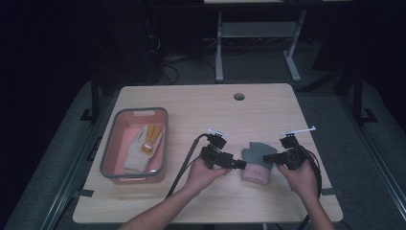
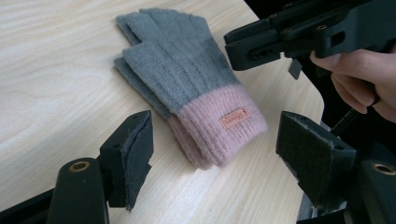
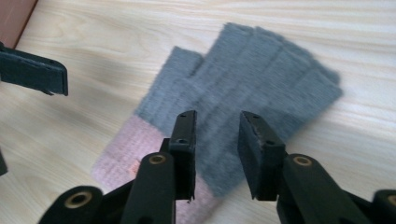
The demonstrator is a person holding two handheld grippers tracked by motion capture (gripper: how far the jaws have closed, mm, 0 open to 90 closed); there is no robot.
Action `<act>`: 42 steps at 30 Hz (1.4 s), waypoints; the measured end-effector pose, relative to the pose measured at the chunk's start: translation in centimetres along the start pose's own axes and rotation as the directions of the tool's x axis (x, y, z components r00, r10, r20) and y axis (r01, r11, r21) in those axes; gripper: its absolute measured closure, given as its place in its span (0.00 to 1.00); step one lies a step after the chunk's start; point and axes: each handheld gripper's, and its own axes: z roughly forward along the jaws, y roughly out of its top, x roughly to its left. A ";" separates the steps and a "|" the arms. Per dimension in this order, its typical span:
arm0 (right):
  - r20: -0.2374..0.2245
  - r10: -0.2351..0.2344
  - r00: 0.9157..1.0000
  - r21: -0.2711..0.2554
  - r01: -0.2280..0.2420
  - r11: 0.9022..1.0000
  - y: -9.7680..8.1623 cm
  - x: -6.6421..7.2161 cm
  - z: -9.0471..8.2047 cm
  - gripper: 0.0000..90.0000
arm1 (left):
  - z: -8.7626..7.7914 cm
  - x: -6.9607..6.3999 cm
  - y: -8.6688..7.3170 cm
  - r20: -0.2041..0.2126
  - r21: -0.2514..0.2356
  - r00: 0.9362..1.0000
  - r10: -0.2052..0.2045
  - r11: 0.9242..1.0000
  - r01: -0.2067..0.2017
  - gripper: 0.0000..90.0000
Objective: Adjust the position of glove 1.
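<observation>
Wide-open jaws of our left gripper (image 2: 212, 154) frame the pink cuff of the grey knitted gloves (image 2: 187, 88) lying flat on the wooden bench (image 2: 51, 70). Our right gripper (image 3: 217, 140) hovers above, jaws parted, gripping nothing. We'd best pinch the cuff squarely, both layers together.

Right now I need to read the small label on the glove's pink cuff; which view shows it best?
The left gripper view: the label sits sharp on the pink cuff of the gloves. In the right gripper view a jaw covers most of the cuff; the high view shows the gloves too small for any label.
</observation>
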 end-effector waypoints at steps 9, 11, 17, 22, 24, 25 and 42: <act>-0.031 0.050 0.998 -0.030 -0.051 0.998 -0.8 -1.6 -0.4 0.66 | 2.3 0.4 0.0 -0.011 0.020 0.999 -0.035 0.999 0.035 0.33; -0.037 0.055 0.998 -0.034 -0.056 0.998 -1.0 -1.9 -0.3 0.64 | 2.8 0.4 -0.1 -0.017 0.028 0.999 -0.044 0.999 0.044 0.33; -0.066 0.072 0.995 -0.046 -0.075 0.996 -1.5 -2.6 0.0 0.61 | 4.3 0.4 -0.4 -0.018 0.053 0.997 -0.069 0.996 0.070 0.34; -0.099 0.105 0.990 -0.047 -0.110 0.993 -2.0 -3.1 0.4 0.59 | 5.3 0.5 -0.6 -0.012 0.076 0.996 -0.085 0.993 0.086 0.35; -0.101 0.109 0.989 -0.050 -0.115 0.992 -2.1 -3.2 0.5 0.58 | 5.4 0.5 -0.7 -0.013 0.077 0.996 -0.091 0.993 0.092 0.36; -0.107 0.116 0.987 -0.053 -0.122 0.991 -2.1 -3.3 0.6 0.58 | 5.6 0.5 -0.7 -0.010 0.081 0.995 -0.098 0.992 0.098 0.36; -0.208 0.216 0.954 -0.093 -0.239 0.967 -3.7 -4.5 2.5 0.66 | 6.3 0.5 -0.9 0.000 0.072 0.992 -0.129 0.989 0.129 0.45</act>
